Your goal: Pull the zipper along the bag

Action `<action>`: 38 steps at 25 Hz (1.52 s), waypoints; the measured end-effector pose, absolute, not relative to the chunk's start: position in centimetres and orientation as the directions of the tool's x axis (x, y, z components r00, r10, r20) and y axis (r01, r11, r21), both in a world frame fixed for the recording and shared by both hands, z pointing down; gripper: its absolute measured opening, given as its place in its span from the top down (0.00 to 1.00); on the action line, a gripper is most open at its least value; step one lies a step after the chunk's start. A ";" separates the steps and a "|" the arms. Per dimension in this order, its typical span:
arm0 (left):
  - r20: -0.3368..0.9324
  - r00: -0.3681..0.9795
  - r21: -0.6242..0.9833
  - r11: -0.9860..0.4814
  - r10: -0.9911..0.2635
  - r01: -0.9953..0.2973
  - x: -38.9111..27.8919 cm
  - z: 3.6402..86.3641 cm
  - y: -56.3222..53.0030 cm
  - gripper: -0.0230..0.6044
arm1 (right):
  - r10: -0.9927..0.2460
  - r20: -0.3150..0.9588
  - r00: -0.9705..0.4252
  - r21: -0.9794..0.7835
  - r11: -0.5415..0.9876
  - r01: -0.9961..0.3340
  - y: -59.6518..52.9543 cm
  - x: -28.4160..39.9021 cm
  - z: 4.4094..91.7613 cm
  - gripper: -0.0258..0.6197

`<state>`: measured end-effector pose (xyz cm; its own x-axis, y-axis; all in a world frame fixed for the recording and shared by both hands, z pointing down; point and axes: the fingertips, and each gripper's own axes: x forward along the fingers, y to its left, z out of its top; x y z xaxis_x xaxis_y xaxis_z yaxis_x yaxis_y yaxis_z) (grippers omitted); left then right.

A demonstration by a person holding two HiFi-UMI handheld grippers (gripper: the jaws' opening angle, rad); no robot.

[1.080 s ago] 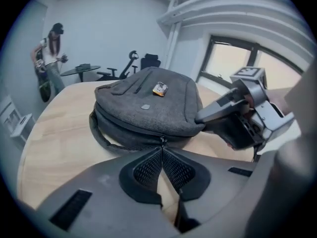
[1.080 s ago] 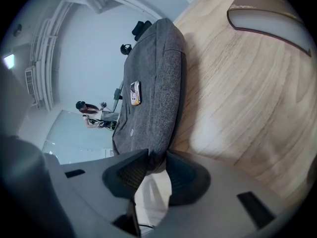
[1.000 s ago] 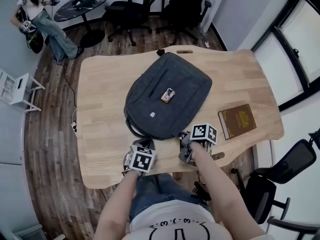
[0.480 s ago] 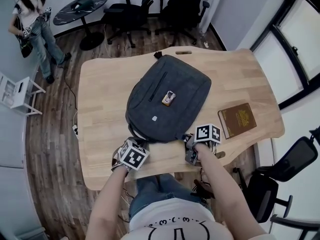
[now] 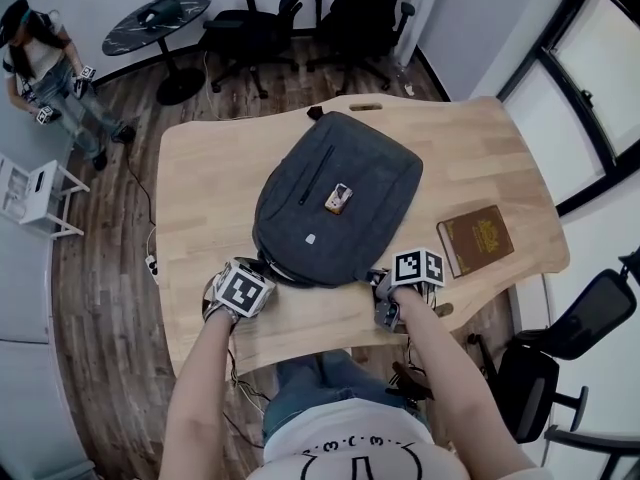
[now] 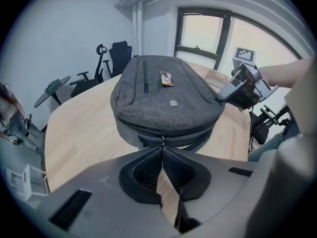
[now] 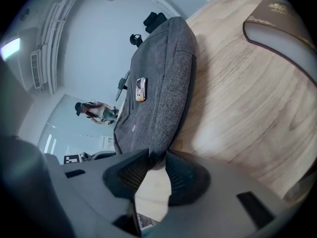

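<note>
A grey backpack (image 5: 335, 193) lies flat on the wooden table (image 5: 200, 198). My left gripper (image 5: 262, 271) is at the bag's near left edge. In the left gripper view its jaws (image 6: 162, 150) are shut on the small metal zipper pull (image 6: 162, 141), and the zipper line runs along the bag's side just above. My right gripper (image 5: 378, 283) is at the bag's near right corner. Its jaws (image 7: 156, 158) are pinched on a fold of the grey fabric (image 7: 157, 155) there. A small orange and white tag (image 5: 338, 198) sits on top of the bag.
A brown book (image 5: 480, 240) lies on the table to the right of the bag. Office chairs (image 5: 300, 18) and a round dark table (image 5: 160, 13) stand beyond the table. A person (image 5: 45, 78) stands at the far left beside a white rack (image 5: 35, 193).
My left gripper has moved left along the bag's near edge. The right gripper has barely moved. The person in the background has walked further left.
</note>
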<state>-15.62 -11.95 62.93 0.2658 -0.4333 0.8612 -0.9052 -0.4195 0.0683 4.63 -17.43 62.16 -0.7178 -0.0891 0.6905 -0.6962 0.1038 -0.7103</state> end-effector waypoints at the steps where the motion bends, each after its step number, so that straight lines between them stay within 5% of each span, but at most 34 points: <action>1: 0.856 0.278 0.081 -0.418 -0.436 -0.905 -15.7 62.7 -12.0 0.94 | -0.098 0.695 -0.713 -0.703 0.117 -0.702 -17.5 4.6 62.1 0.71; 14: 0.786 0.458 0.265 -0.443 -0.416 -0.857 -10.3 61.6 -9.8 0.94 | -0.281 0.833 -0.477 -0.301 0.494 -0.816 -16.8 8.0 58.5 0.58; 19: 0.782 0.477 0.281 -0.455 -0.403 -0.845 -9.9 61.7 -9.7 0.94 | -0.237 0.742 -0.628 -0.174 0.836 -0.521 -14.2 2.0 55.1 0.58; 24: 0.785 0.480 0.278 -0.470 -0.391 -0.838 -10.0 61.7 -9.6 0.94 | -0.102 0.801 -0.590 -0.054 0.969 -0.241 -11.3 -4.1 57.1 0.58; 29: 0.788 0.475 0.266 -0.480 -0.391 -0.836 -10.3 61.8 -9.7 0.94 | -0.113 0.883 -0.456 0.050 0.988 -0.148 -11.1 -6.4 60.9 0.60; 31: 0.798 0.460 0.240 -0.494 -0.390 -0.836 -10.5 61.9 -9.6 0.94 | -0.155 0.895 -0.417 0.111 0.985 -0.128 -11.4 -6.5 61.8 0.68; 38: 0.805 0.454 0.188 -0.560 -0.383 -0.807 -11.0 61.8 -9.7 0.93 | -0.099 0.898 -0.428 0.093 0.995 -0.033 -11.1 -5.6 61.4 0.77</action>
<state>-11.01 -9.66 61.83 0.4540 -0.3830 0.8045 -0.8066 -0.5603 0.1884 -5.56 -11.06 61.40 -0.4281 -0.0986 0.8983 -0.0331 0.9951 0.0935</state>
